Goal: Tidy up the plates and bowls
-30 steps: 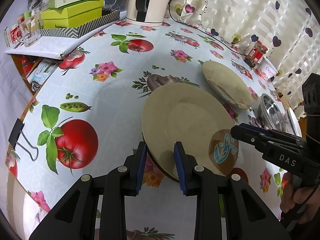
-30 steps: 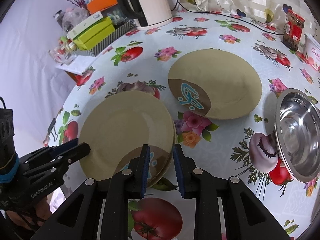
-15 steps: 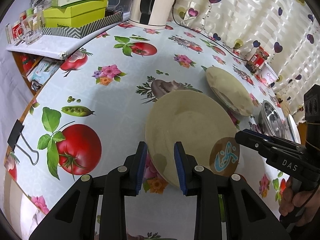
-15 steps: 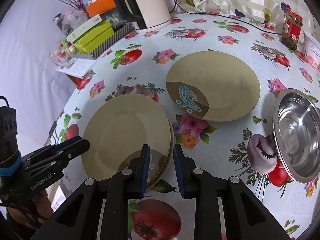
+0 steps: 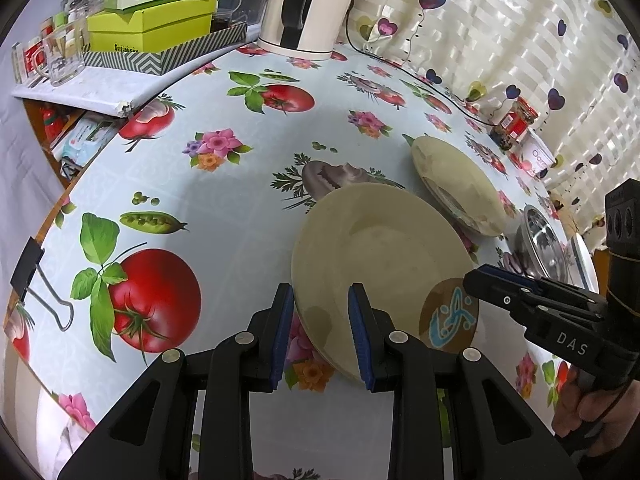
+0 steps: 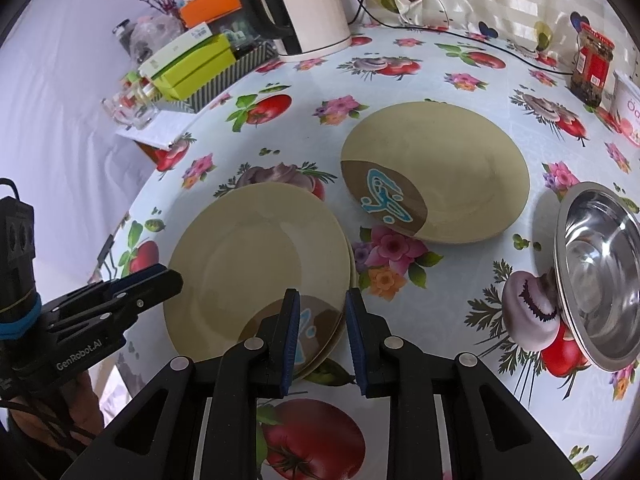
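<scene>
Two beige plates (image 5: pixel 380 248) (image 6: pixel 256 256) lie stacked on the flowered tablecloth, each with a brown patch and blue mark; the lower rim peeks out on the right. My left gripper (image 5: pixel 320 292) hovers at the stack's near rim, narrowly open, holding nothing. My right gripper (image 6: pixel 322 296) stands over the brown patch at the opposite rim, also narrowly open and empty. Each gripper shows in the other's view: the left gripper (image 6: pixel 152 280) and the right gripper (image 5: pixel 480 276). A third beige plate (image 6: pixel 460 168) (image 5: pixel 452 176) lies alone farther back. A steel bowl (image 6: pixel 600 276) (image 5: pixel 538 240) sits at the right.
A white kettle (image 6: pixel 308 4) and its cable stand at the back. A striped tray with green boxes (image 5: pixel 160 28) and a glass mug fill the back left. A red-labelled jar (image 6: pixel 594 64) and a tub (image 6: pixel 628 108) stand far right. A binder clip (image 5: pixel 28 264) grips the left table edge.
My left gripper has drawn back and up a little from the stack, and the dark gap under the top plate's near rim is gone. The right gripper has barely moved.
</scene>
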The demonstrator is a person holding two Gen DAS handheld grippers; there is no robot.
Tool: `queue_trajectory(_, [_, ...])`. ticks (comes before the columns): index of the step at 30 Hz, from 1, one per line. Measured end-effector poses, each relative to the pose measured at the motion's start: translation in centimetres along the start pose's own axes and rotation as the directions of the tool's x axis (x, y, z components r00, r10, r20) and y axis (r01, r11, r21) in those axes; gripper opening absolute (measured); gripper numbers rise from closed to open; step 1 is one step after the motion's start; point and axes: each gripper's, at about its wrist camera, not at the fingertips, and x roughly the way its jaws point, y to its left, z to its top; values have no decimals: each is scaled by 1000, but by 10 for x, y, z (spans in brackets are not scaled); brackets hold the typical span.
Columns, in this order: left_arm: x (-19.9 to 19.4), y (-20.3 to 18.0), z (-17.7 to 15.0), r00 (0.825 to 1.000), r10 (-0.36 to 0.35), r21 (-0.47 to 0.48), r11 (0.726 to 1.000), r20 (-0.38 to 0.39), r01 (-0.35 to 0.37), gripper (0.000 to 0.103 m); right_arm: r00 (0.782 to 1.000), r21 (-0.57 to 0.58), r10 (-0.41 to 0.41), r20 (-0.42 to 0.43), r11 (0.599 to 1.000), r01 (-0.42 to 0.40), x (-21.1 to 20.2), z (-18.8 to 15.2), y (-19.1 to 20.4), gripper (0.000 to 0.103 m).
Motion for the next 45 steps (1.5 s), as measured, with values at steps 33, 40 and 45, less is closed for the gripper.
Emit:
queue_trajectory(33, [-23, -32, 16, 999, -15, 56, 998, 46, 12, 29, 994, 31, 16, 105, 999, -19, -57, 3, -16, 38])
queue_trajectory(40, [-21, -40, 22, 999, -27, 67, 997, 45, 24, 29, 993, 43, 6, 115, 999, -11, -62, 8, -23, 38])
queue_trajectory(45, [-18, -47, 28, 998, -38, 74, 997, 43, 35, 29, 992, 45, -4, 123, 999, -1, -65, 12, -28, 43])
